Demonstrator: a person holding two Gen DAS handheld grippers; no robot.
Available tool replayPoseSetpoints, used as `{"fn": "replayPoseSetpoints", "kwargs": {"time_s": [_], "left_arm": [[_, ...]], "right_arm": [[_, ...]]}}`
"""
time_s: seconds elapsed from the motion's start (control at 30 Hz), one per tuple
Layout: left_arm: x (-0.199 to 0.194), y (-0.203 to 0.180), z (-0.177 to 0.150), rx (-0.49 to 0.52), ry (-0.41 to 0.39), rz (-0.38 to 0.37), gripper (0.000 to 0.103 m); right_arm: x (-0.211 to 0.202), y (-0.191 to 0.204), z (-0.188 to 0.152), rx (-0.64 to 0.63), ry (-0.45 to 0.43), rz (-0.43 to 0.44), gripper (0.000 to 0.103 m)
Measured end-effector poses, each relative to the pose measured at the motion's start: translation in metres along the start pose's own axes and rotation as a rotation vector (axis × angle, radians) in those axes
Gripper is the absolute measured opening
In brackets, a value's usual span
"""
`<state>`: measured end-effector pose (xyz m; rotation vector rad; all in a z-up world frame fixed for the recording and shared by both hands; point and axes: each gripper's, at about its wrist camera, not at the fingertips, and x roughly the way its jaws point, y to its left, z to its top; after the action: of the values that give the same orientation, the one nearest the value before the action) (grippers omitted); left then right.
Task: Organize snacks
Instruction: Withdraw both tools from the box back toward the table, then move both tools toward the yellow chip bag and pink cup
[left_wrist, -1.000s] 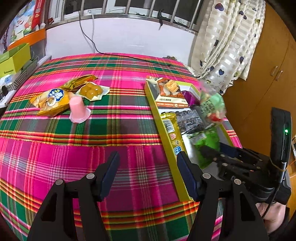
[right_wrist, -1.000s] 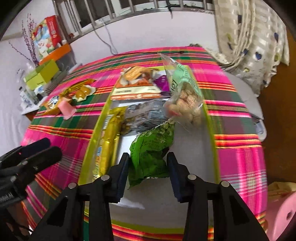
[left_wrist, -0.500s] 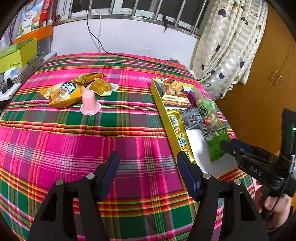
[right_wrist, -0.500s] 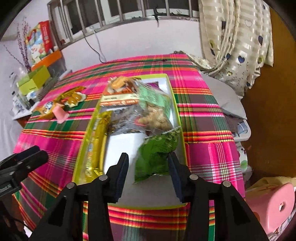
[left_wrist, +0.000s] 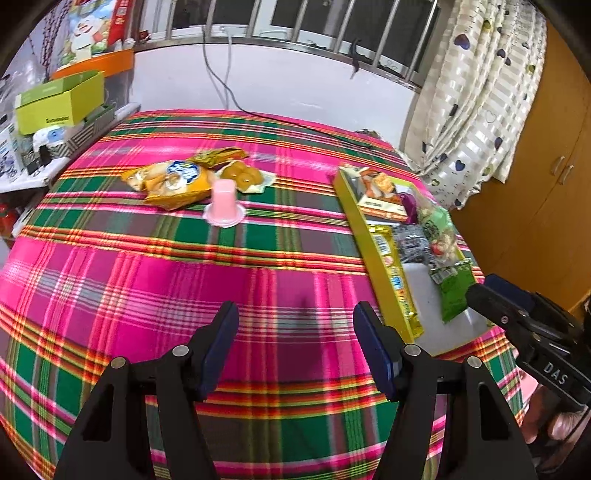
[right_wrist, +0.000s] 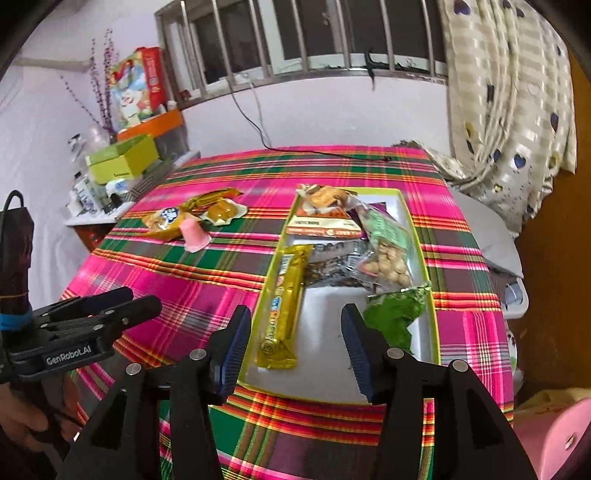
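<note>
The right gripper (right_wrist: 291, 341) is opening with nothing between its pads, and the left gripper (left_wrist: 295, 341) hangs spread and empty. The crinkled green foil snack packet (right_wrist: 393, 315) lies at five o'clock in the shallow yellow-rimmed tray (right_wrist: 430, 295), its top propped on the rim, so it could slide out if nudged. Four loose snacks wait at ten o'clock on the plaid cloth, and the upturned pink jelly cup (right_wrist: 194, 232) may topple or squirt from a careless pinch.

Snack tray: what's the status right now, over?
Right gripper opening, empty. Left gripper open, empty. Green packet in tray. Nothing blocking.
</note>
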<state>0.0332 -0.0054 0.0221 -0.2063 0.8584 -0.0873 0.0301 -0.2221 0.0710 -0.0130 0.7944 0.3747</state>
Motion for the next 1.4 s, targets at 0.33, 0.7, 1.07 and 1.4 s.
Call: {"fn": "replayPoseSetpoints", "kwargs": {"time_s": [0.33, 0.7, 1.07, 1.4], "left_arm": [[-0.005, 0.02, -0.004, -0.034, -0.01, 0.039, 0.065], [-0.011, 0.034, -0.003, -0.052, -0.024, 0.068, 0.065], [-0.011, 0.046, -0.004, -0.074, -0.021, 0.07, 0.065], [-0.003, 0.072, -0.003, -0.125, 0.006, 0.092, 0.065]], "right_arm": [[0.003, 0.024, 0.0, -0.046, 0.007, 0.138, 0.052], [0.006, 0.044, 0.0, -0.081, 0.038, 0.189, 0.052], [0.012, 0.049, 0.004, -0.077, 0.052, 0.196, 0.052], [0.033, 0.056, 0.013, -0.076, 0.085, 0.194, 0.052]]}}
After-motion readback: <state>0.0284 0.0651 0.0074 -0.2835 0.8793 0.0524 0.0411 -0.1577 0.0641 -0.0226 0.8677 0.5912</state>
